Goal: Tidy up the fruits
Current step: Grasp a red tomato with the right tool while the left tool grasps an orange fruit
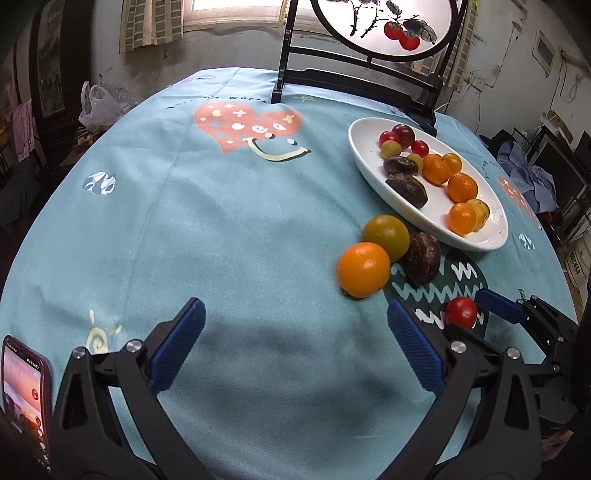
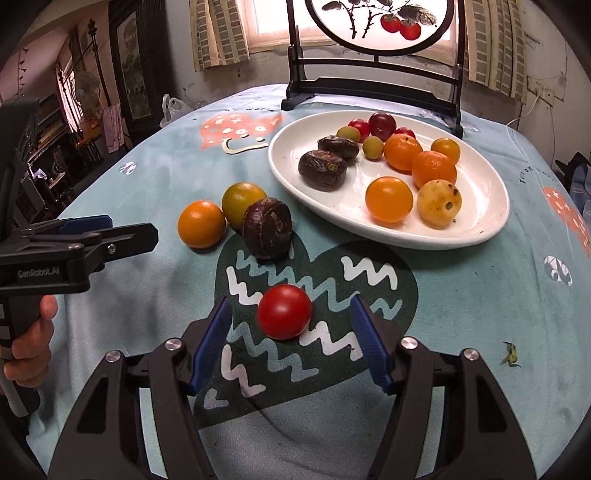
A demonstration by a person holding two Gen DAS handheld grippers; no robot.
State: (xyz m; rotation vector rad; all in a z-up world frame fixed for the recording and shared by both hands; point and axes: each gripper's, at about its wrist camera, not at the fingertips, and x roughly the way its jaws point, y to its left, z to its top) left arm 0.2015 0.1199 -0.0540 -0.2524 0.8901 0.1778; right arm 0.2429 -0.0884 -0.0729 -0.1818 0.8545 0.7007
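Note:
A white oval plate (image 2: 480, 225) (image 1: 373, 177) holds several small fruits: oranges, red and yellow ones, dark brown ones. On the cloth beside it lie an orange (image 2: 201, 224) (image 1: 364, 269), a green-yellow fruit (image 2: 240, 199) (image 1: 386, 236) and a dark brown fruit (image 2: 267, 227) (image 1: 422, 263). A red tomato (image 2: 284, 312) (image 1: 461, 312) lies on the dark heart print. My right gripper (image 2: 291, 339) is open with the tomato between its fingers, not touching. My left gripper (image 1: 295, 347) is open and empty over bare cloth, left of the loose fruits.
A black wooden stand with a round painted screen (image 2: 380, 22) stands at the table's far edge behind the plate. A phone (image 1: 24, 398) sits at the left gripper's lower left. The round table has a light blue printed cloth (image 1: 221, 221). A small green stem bit (image 2: 511, 356) lies at right.

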